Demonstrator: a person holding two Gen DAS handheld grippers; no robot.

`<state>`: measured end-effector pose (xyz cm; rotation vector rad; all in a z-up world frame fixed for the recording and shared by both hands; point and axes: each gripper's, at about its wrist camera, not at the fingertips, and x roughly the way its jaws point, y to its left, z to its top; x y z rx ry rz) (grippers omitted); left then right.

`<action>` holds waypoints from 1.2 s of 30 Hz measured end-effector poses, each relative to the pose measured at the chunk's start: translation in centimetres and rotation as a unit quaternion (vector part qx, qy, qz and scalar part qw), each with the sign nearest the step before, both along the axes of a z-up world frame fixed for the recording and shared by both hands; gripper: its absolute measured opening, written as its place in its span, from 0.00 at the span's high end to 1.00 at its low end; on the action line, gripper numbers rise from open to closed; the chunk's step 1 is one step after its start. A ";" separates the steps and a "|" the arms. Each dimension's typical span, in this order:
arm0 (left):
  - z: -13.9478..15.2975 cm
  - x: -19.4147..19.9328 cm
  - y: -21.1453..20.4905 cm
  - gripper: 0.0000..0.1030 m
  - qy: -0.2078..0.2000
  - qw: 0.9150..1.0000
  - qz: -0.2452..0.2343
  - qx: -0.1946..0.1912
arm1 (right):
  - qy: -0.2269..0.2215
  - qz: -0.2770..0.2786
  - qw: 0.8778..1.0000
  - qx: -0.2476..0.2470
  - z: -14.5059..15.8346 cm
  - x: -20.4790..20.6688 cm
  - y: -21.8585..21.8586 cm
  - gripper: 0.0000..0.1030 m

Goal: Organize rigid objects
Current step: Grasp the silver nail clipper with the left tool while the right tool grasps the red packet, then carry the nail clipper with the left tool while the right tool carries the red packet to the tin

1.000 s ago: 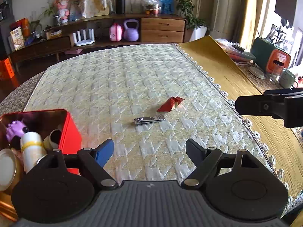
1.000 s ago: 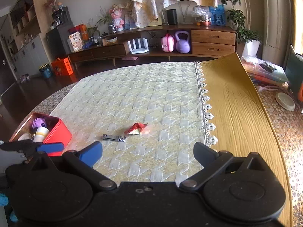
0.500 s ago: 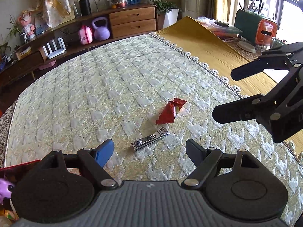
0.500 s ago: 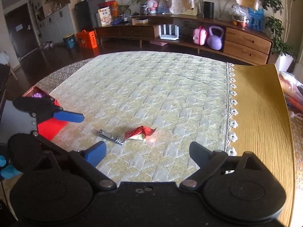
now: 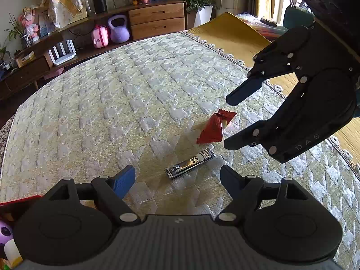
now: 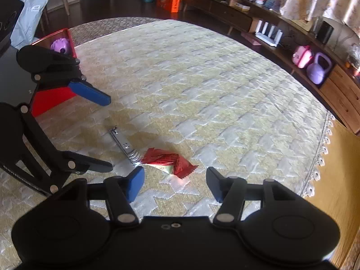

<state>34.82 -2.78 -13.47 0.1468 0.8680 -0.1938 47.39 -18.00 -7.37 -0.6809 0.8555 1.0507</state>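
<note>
- hovering over worktop [image 5: 139, 94]: left gripper [image 5: 177, 177], jaws apart, nothing between.
- right gripper [image 6: 174, 181] above red wrapper [image 6: 166, 160], jaws just closing, still apart, not touching.
- nail clipper [image 5: 190, 163] flat beside wrapper.
- red box [image 6: 52, 96] at edge.

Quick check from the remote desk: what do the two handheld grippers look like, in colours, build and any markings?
Both are matte black linkage units with silver pivot rivets and round disc housings. The left gripper and the right gripper each pair one blue finger pad with one dark one. White letters reading "DAS" show on the right unit's housing in the left wrist view. No cables, sleeves or hands are visible.
</note>
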 end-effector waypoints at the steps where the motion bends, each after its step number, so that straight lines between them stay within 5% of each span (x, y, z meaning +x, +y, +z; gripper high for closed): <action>1: -0.1 0.0 0.0 0.20 0.001 1.000 0.001 0.000 | -0.004 0.010 1.000 -0.002 -0.1 0.0 0.3 0.44; 6: -0.4 0.5 0.0 0.20 0.011 1.000 0.002 -0.002 | 0.007 0.031 1.000 0.002 -0.3 1.0 1.3 0.47; 16: -0.5 0.9 -0.4 0.25 0.006 1.000 -0.006 0.002 | 0.033 0.050 0.998 0.027 -0.3 0.0 0.8 0.79; 29: -0.4 1.0 -1.1 0.67 0.006 1.000 -0.026 -0.007 | 0.033 -0.028 0.997 0.069 -0.1 -2.3 -3.1 0.80; 36: -0.3 -1.0 -2.5 0.77 0.012 0.998 -0.052 -0.018 | 0.038 -0.068 0.993 0.088 0.0 -4.5 -4.2 0.80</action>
